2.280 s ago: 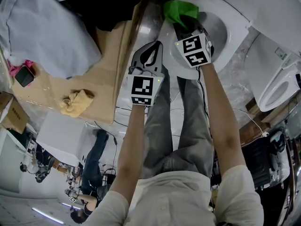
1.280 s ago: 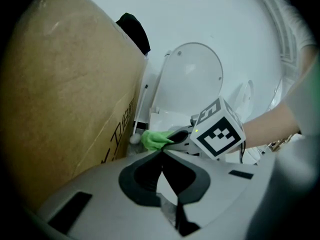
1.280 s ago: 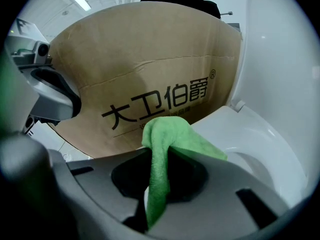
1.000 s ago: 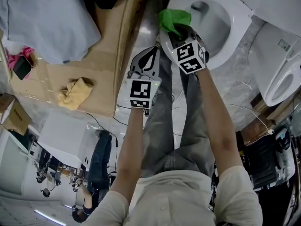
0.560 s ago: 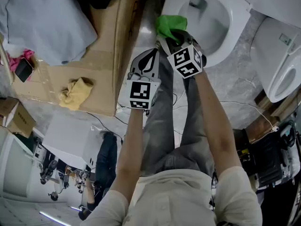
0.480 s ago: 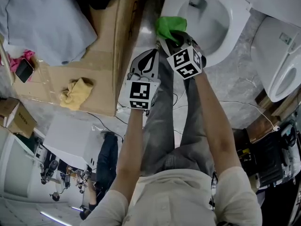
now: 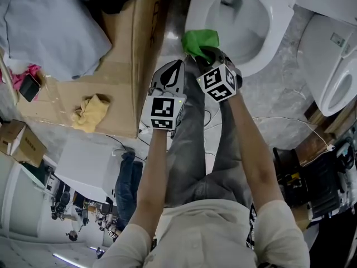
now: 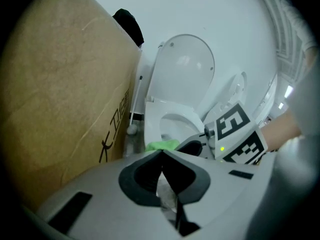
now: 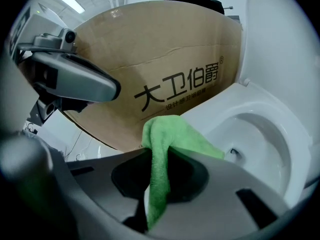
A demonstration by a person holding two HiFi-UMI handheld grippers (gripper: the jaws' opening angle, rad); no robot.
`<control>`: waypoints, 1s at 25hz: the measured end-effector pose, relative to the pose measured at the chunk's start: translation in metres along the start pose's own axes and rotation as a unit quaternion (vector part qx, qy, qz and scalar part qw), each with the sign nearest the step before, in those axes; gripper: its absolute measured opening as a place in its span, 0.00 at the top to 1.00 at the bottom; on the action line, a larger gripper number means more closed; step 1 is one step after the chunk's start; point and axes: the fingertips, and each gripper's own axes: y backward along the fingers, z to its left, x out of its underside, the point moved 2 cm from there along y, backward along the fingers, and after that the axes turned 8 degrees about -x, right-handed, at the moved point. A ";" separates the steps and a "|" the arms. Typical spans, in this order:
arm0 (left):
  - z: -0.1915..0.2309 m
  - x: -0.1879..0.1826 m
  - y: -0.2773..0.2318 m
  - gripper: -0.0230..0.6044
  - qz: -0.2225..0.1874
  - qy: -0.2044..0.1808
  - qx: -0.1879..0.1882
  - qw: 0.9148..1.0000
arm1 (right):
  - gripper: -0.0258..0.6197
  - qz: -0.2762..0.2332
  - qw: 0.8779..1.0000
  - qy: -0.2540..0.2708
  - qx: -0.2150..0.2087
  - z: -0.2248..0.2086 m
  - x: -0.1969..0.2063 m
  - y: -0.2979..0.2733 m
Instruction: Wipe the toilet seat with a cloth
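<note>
Right gripper (image 7: 206, 51): clenched on the green cloth (image 7: 199, 41), which is bunched up and sticks out past the jaw tips. In the right gripper view a folded strip of the cloth (image 9: 167, 149) hangs down between the jaws. Its long axis runs along the gripper (image 9: 160, 184), and the loose end points ahead at the toilet seat (image 9: 240, 109).

From the head view the cloth sits over the seat's (image 7: 280, 29) near edge, on the side next to the cardboard box (image 7: 120, 88) (I cannot confirm contact with the rim).

Left gripper (image 7: 176, 66): jaws pressed together on nothing, tips meeting in its own view (image 8: 161, 156). It is held just beside the right one, on the box side and short of the bowl. The toilet lid (image 8: 185, 79) stands upright behind.
</note>
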 end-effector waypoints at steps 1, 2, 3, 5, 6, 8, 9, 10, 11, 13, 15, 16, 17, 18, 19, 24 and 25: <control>0.000 0.001 0.000 0.94 0.000 -0.001 0.002 1.000 | 0.89 0.002 1.000 -0.002 0.000 0.002 0.003 0.001; -0.001 0.001 0.000 0.94 -0.001 -0.003 0.003 1.000 | 0.89 0.003 1.000 -0.004 -0.001 0.004 0.005 0.001; -0.002 0.000 0.000 0.94 -0.001 -0.006 0.005 1.000 | 0.89 0.005 1.000 -0.007 -0.001 0.007 0.008 0.002; -0.004 -0.001 0.001 0.94 -0.003 -0.010 0.006 1.000 | 0.89 0.006 1.000 -0.014 -0.001 0.011 0.014 0.004; -0.005 -0.001 0.001 0.94 -0.003 -0.010 0.005 1.000 | 0.89 0.006 1.000 -0.018 -0.001 0.013 0.017 0.005; -0.005 0.000 0.003 0.94 -0.003 -0.010 0.002 1.000 | 0.89 0.005 1.000 -0.025 -0.002 0.017 0.021 0.006; -0.005 0.001 0.004 0.94 -0.002 -0.011 0.000 1.000 | 0.89 0.002 1.000 -0.029 -0.002 0.018 0.023 0.007; -0.005 0.002 0.005 0.94 -0.001 -0.013 -0.002 1.000 | 0.89 -0.001 0.999 -0.032 -0.003 0.019 0.025 0.008; -0.006 0.003 0.005 0.94 0.000 -0.016 -0.004 1.000 | 0.89 -0.004 0.999 -0.035 -0.003 0.019 0.026 0.009; -0.009 0.005 0.006 0.94 0.001 -0.023 -0.008 1.000 | 0.89 -0.009 0.999 -0.039 -0.002 0.019 0.030 0.010; -0.013 0.008 0.007 0.94 0.004 -0.030 -0.010 0.999 | 0.89 -0.010 0.999 -0.043 -0.002 0.019 0.034 0.012; -0.014 0.010 0.008 0.94 0.005 -0.033 -0.011 0.999 | 0.89 -0.010 0.999 -0.046 -0.002 0.020 0.037 0.014; -0.016 0.011 0.008 0.94 0.007 -0.034 -0.012 0.999 | 0.89 -0.009 0.999 -0.048 -0.002 0.021 0.039 0.015; -0.017 0.013 0.008 0.94 0.008 -0.035 -0.013 0.999 | 0.89 -0.009 0.999 -0.050 -0.002 0.021 0.042 0.016; -0.019 0.013 0.008 0.94 0.008 -0.036 -0.014 0.999 | 0.89 -0.009 0.999 -0.051 -0.003 0.021 0.045 0.018; -0.034 0.010 0.004 0.94 0.003 -0.039 -0.016 0.999 | 0.89 -0.010 0.999 -0.049 -0.004 0.017 0.058 0.026; -0.036 0.011 0.003 0.94 0.003 -0.039 -0.016 0.999 | 0.89 -0.010 0.999 -0.049 -0.003 0.016 0.060 0.028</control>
